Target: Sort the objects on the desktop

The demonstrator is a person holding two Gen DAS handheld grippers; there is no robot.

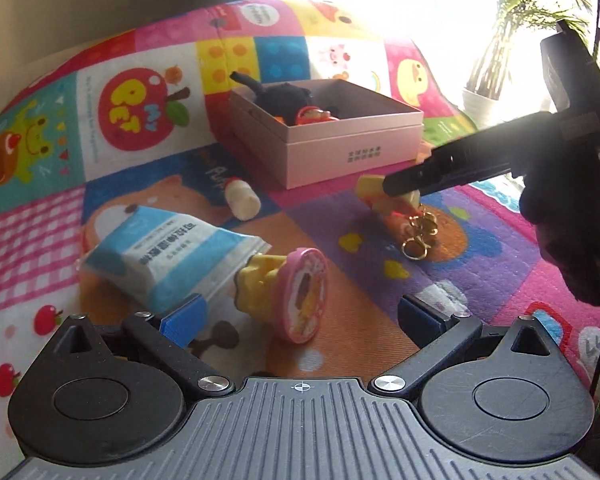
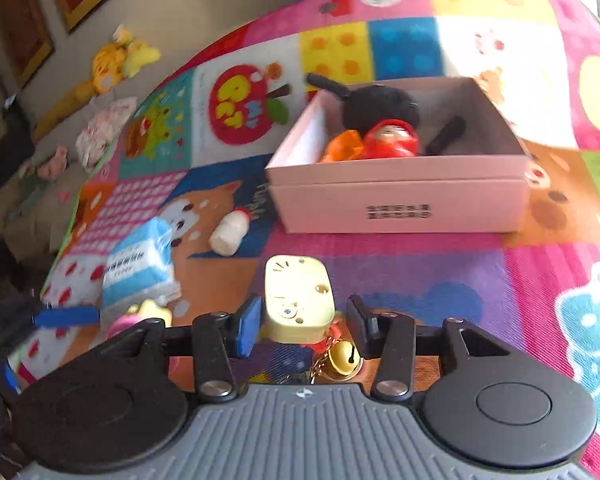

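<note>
Item: yellow charm (image 2: 299, 300), lying between my right gripper (image 2: 302, 326)'s parted fingers for pickup, pink box (image 2: 400, 200) ahead; left gripper (image 1: 300, 316) spread wide over the stamp (image 1: 296, 292).

The left tongs (image 1: 300, 318) stood wide apart over a pink-rimmed toy (image 1: 290, 294) lying beside a blue tissue pack (image 1: 160, 256). Farther right, the right tongs (image 1: 404, 186) reached a yellow keychain charm (image 1: 396, 204), near the pink box (image 1: 332, 140).

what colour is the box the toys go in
Pale pink, with small dark print on its front; the box shows best in the right wrist view.
</note>
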